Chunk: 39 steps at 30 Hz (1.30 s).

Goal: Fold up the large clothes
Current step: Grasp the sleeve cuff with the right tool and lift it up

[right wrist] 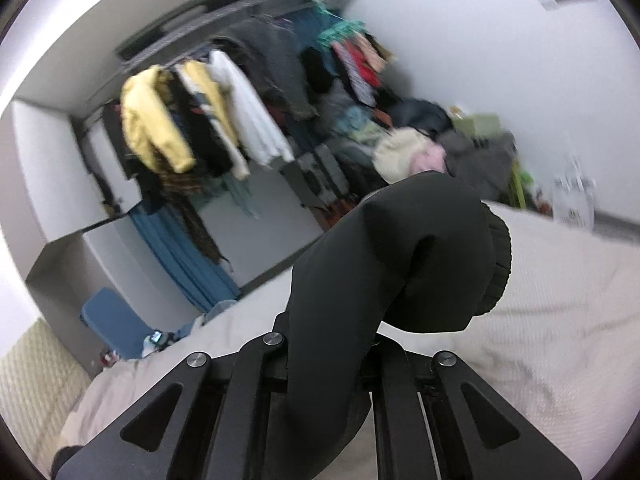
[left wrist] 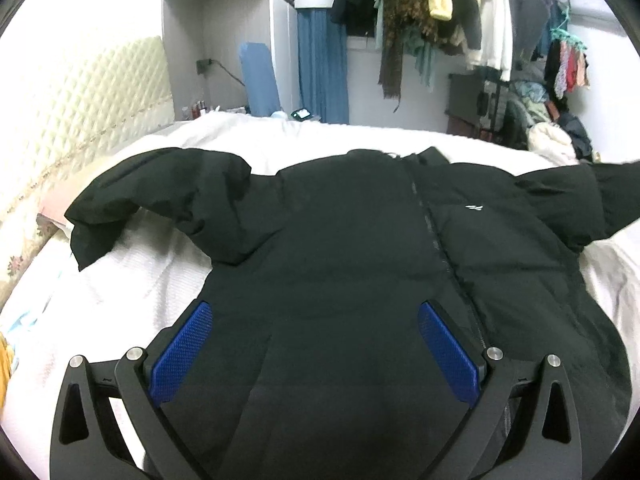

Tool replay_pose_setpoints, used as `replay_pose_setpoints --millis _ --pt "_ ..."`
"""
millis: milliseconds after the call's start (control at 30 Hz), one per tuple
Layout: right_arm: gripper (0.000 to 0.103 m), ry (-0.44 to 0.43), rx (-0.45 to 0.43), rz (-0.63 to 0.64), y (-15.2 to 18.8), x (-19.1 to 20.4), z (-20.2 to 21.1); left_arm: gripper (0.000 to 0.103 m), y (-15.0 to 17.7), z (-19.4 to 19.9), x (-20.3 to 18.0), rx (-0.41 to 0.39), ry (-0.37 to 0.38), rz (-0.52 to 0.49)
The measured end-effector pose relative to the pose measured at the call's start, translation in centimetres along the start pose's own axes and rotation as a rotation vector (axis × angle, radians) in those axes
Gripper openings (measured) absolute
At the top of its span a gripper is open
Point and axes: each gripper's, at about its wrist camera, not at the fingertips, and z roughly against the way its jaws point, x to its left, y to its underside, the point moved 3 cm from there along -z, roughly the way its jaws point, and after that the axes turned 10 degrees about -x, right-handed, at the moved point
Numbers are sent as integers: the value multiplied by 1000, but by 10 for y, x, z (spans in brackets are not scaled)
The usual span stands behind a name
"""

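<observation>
- The left tool [left wrist: 314, 344] is built of matte black linkage arms with triangular cut-outs.
- Its fingers carry blue pads [left wrist: 182, 350] with a fine cross-hatched texture, at 9 and 3 o'clock in its view.
- Round silver screw heads [left wrist: 135, 354] mark the pivots.
- The right tool [right wrist: 324, 360] has the same black arms, cut-outs and silver screws.
</observation>
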Motion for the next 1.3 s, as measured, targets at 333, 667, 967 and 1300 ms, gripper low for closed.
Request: replay_pose_setpoints --millis 333,667,967,1300 --pt "7 -120 -52 213 -33 174 56 103 -8 37 23 -78 33 0" --pt "11 -268 -42 396 13 337 86 103 -17 50 47 -131 23 -39" --pt "13 -486 74 478 130 480 88 103 -19 53 87 -156 6 5" --pt "13 -665 311 550 308 550 73 103 -18 35 137 -156 -61 43"
